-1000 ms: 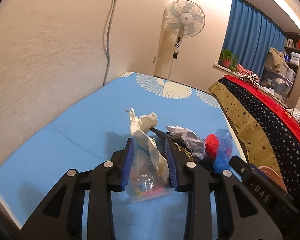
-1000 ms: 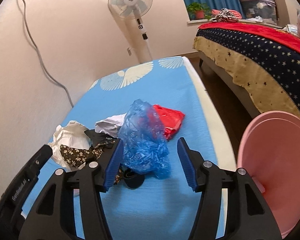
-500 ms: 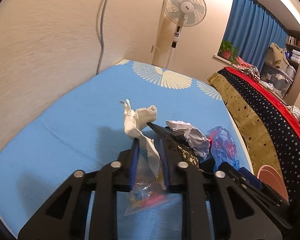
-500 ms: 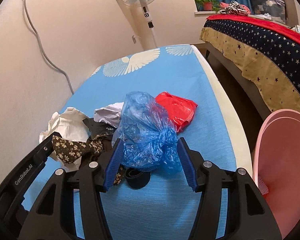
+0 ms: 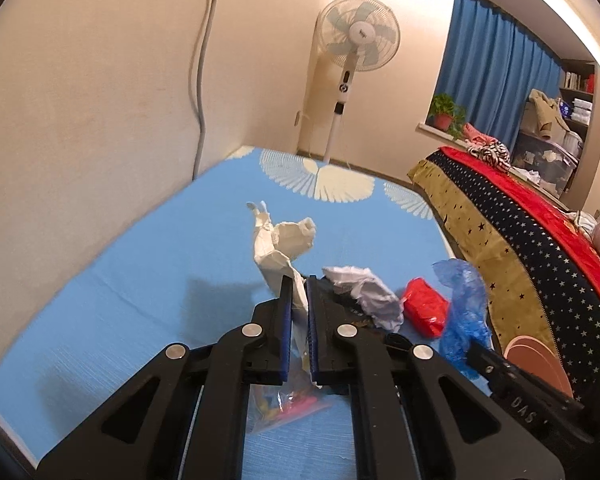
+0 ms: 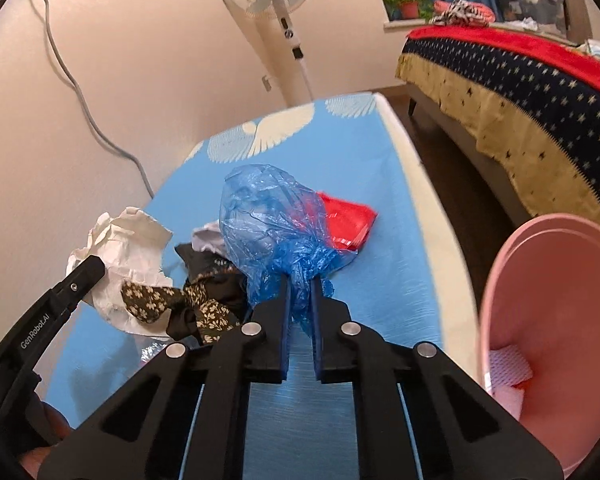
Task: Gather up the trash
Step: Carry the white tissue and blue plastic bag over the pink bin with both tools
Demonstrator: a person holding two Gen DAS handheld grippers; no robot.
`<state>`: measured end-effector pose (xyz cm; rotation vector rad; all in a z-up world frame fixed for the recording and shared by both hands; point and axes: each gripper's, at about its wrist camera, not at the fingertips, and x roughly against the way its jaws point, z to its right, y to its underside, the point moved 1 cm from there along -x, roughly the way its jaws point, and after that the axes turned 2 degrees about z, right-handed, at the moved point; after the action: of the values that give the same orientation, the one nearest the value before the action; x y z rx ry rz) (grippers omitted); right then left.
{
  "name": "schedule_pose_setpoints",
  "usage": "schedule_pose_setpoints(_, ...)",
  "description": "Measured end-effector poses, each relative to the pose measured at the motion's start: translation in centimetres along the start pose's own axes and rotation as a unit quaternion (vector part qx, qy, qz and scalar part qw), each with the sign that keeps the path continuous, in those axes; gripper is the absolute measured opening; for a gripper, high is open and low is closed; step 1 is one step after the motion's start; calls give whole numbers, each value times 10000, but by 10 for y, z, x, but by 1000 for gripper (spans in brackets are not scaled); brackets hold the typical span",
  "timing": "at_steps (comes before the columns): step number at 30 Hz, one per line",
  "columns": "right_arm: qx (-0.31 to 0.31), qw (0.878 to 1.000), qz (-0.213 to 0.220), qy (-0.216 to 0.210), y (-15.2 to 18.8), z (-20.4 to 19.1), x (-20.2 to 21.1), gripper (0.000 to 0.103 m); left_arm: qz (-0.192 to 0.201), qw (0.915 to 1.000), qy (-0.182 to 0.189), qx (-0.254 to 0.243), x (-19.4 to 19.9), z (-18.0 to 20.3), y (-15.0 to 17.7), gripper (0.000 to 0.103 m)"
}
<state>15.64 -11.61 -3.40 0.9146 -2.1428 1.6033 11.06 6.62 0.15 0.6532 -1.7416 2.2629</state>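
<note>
Both tongs hold trash over the blue mat (image 5: 132, 280).
Left gripper (image 5: 299, 296) pinches the white paper (image 5: 278, 248); right gripper (image 6: 300, 292) is closed tight on the blue plastic bag (image 6: 272, 220).

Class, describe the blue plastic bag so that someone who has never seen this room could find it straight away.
Start at the blue mattress beside the wall. In the heap of trash on it, the blue plastic bag stands tallest, pinched at its bottom by the right hand-held gripper. It alone is see-through blue and crinkled; the red wrapper behind it and the white paper to its left are opaque.
</note>
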Motion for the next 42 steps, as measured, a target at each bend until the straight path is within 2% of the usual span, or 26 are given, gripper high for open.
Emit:
schedule_pose_setpoints(8, -38, 9996, 251, 122, -2, 8, 37, 9, 376, 9990, -26, -238, 33, 7, -12, 7)
schedule_pose_setpoints(15, -57, 9985, 450, 296, -5, 19, 73, 9, 552, 9979, 202, -270, 57, 18, -18, 7)
schedule_pose_setpoints(26, -284, 9941, 777, 705, -8, 49, 124, 9, 380, 9948, 803, -505, 76, 53, -1, 7)
schedule_pose_setpoints(34, -437, 9905, 961, 885, -10, 63, 146, 9, 281, 9901, 1196, -678, 84, 81, 11, 7)
schedule_pose_setpoints(42, -553, 9856, 1109, 1150, -12, 75, 154, 9, 228, 9870, 1393, -772, 81, 96, 20, 7)
